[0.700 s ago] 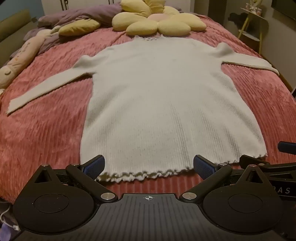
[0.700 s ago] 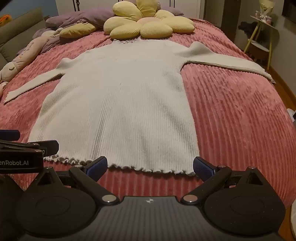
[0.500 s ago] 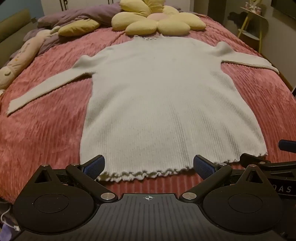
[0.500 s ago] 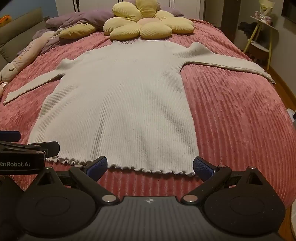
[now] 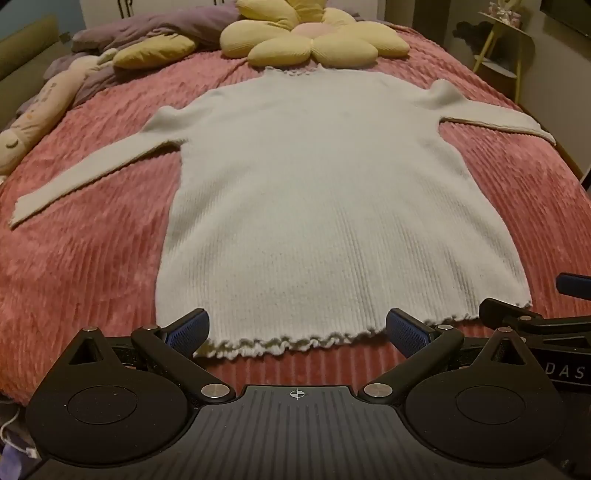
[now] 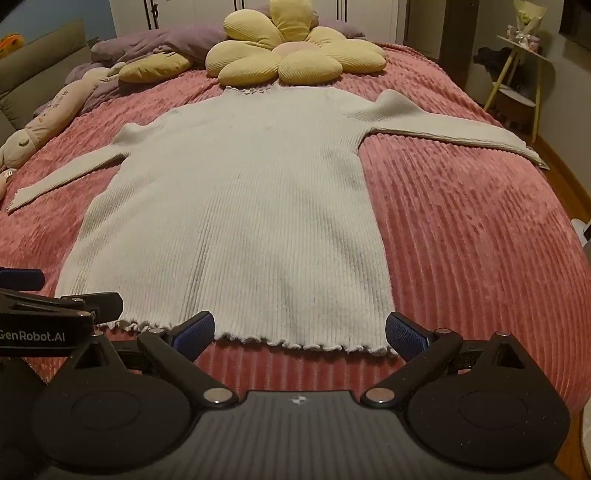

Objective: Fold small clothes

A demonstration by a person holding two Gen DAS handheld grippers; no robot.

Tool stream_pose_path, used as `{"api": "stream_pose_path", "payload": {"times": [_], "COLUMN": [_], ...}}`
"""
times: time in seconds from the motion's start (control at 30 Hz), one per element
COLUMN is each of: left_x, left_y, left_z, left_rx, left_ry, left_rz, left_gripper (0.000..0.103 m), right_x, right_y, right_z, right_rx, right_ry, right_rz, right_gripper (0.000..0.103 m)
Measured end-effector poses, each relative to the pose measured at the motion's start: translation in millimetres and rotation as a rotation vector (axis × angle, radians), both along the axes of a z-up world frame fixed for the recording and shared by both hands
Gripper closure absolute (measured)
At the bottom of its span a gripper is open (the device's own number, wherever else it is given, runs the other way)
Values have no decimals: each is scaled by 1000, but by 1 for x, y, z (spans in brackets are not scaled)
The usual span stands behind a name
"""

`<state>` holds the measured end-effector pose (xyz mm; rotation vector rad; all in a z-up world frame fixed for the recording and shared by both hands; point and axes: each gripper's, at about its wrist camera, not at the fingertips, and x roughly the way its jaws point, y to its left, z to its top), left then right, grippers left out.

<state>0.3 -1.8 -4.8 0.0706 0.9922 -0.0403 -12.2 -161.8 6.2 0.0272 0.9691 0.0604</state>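
Note:
A white ribbed sweater (image 5: 325,192) lies flat on the pink bedspread (image 5: 81,266), collar far, both sleeves spread out, frilly hem nearest me. It also shows in the right wrist view (image 6: 240,221). My left gripper (image 5: 297,328) is open and empty, its fingers wide apart just short of the hem's left half. My right gripper (image 6: 299,328) is open and empty, just short of the hem's right half. Each gripper shows at the edge of the other's view: the right one (image 5: 546,317), the left one (image 6: 48,310).
A yellow flower-shaped cushion (image 5: 310,40) lies just past the collar. A yellow pillow (image 5: 155,51), purple bedding (image 5: 155,29) and a long plush toy (image 5: 37,114) lie at the far left. A side table (image 6: 521,74) stands past the bed's right edge.
Both views have shifted very slightly; the grippers stay open at the hem and the sweater has not moved.

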Motion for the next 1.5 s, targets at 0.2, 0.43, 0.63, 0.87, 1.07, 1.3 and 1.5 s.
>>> {"api": "stream_pose_path", "payload": {"times": [0.2, 0.43, 0.63, 0.87, 1.07, 1.3, 1.5], "left_x": [-1, -1, -1, -1, -1, -1, 0], "left_y": [1, 2, 4, 4, 5, 5, 6], "left_z": [-1, -1, -1, 0, -1, -3, -4], "left_rx": [-4, -7, -7, -4, -6, -11, -16], "left_ry": [3, 6, 7, 10, 15, 25, 37], "left_rz": [1, 2, 6, 12, 16, 17, 19], "left_gripper": [0, 0, 0, 0, 0, 0, 0], "right_x": [0, -1, -1, 0, 0, -1, -1], "right_y": [0, -1, -2, -3, -4, -4, -4], "right_z": [1, 1, 0, 0, 0, -1, 1], "right_rx": [-2, -6, -8, -6, -5, -7, 6], "right_ry": [0, -1, -4, -6, -7, -8, -20], "right_rz": [-3, -10, -22, -30, -31, -31, -27], "right_gripper": [4, 4, 4, 4, 4, 4, 4]}}
